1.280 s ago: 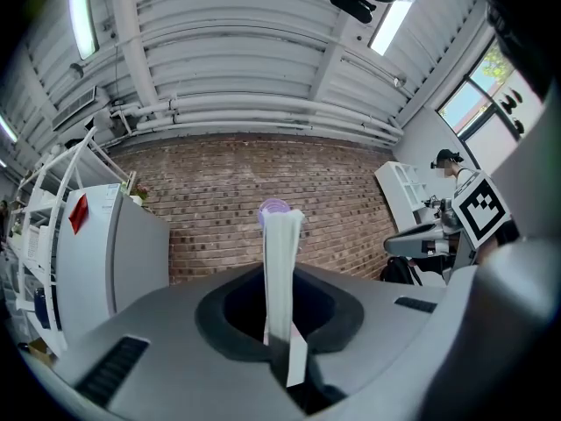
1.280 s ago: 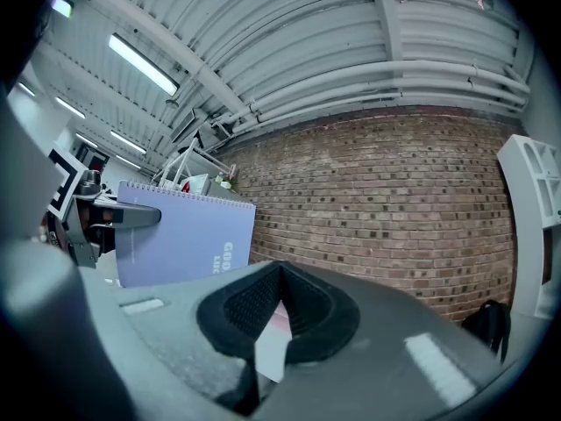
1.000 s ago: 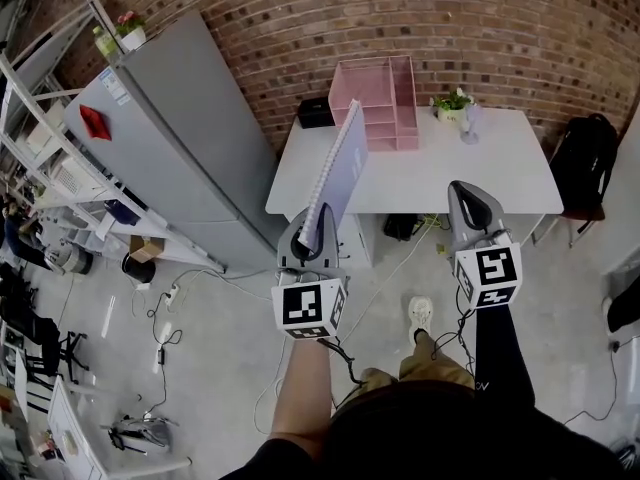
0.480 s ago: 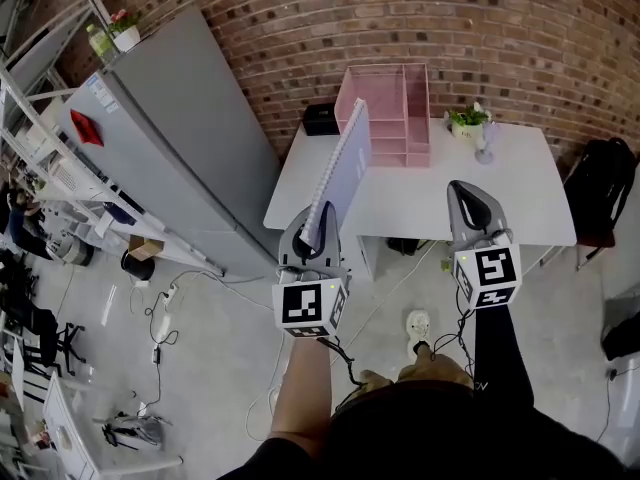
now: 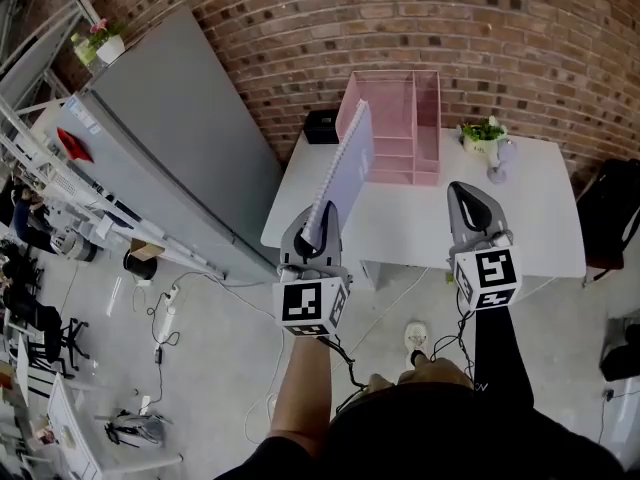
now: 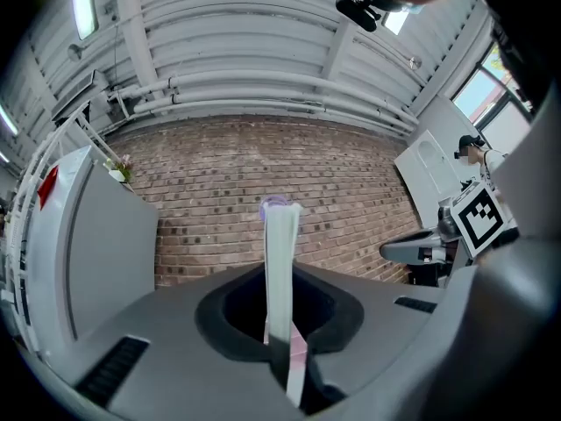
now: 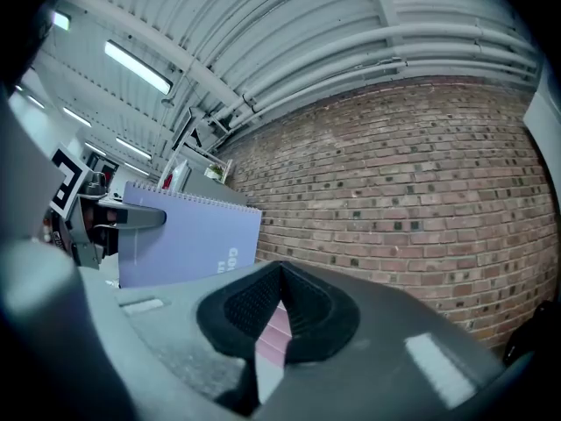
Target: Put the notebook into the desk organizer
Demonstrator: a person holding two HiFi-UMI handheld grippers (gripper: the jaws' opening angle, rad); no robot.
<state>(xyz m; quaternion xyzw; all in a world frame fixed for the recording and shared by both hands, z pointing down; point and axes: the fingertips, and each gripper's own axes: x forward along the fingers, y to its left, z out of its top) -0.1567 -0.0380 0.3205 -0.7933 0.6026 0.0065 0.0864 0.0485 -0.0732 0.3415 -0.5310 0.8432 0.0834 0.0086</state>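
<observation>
- The desk (image 5: 415,226) stands ahead against the brick wall. Both tools are short of its near edge, so I judge this to be the carrying stage, with the placing not yet begun.
- The desk organizer (image 5: 428,128), pink and tiered, sits at the back of the desk. No compartment that shows has anything in it.
- The notebook (image 5: 348,168) is in the air in front of the desk, upright on its edge, with its spiral side towards the grey cabinet (image 5: 180,138). It is apart from the organizer and not yet over the desk.
- The left tool (image 5: 320,223) has its jaws closed tight on the notebook's lower edge, and the book stands straight up out of them.
- The right tool (image 5: 464,193) has its jaws brought together with nothing between them. It is level with the left tool and takes no part in the hold.
- What is left, as I judge it, is to reach the organizer, line the notebook up with a slot, lower it in and let go.
- Count of the large things: one grey cabinet, one desk, one desk organizer.
- Count of the middling things: one notebook, two tools.
- Count of the small things on the desk:
  - one black box (image 5: 322,126) left of the organizer;
  - one potted plant (image 5: 483,136) to its right;
  - one small pale thing (image 5: 497,164) beside the plant, perhaps a glass, though it is too small to be sure.
- A second potted plant (image 5: 100,43) sits on top of the cabinet.
</observation>
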